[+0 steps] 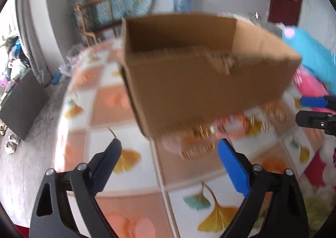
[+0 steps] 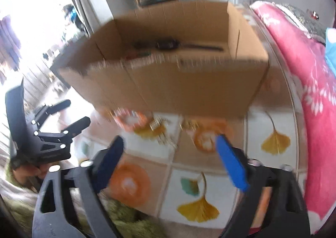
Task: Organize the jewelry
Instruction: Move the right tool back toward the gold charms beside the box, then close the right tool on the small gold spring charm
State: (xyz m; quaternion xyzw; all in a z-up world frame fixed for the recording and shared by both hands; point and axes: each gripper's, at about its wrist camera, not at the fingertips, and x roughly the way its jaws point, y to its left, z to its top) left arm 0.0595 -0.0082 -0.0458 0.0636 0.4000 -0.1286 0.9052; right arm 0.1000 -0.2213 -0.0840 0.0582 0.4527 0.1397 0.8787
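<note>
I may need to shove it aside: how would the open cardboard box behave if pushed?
The cardboard box would probably slide easily on the smooth patterned cloth. It likely weighs little, since only a dark item shows inside. Its thin open-topped walls may flex.

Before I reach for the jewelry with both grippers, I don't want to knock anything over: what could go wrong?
The jewelry lies tight against the cardboard box, so a finger may shove the box. The pieces cluster closely, so a pinch may catch two. Both views are blurred, so aim is uncertain.
</note>
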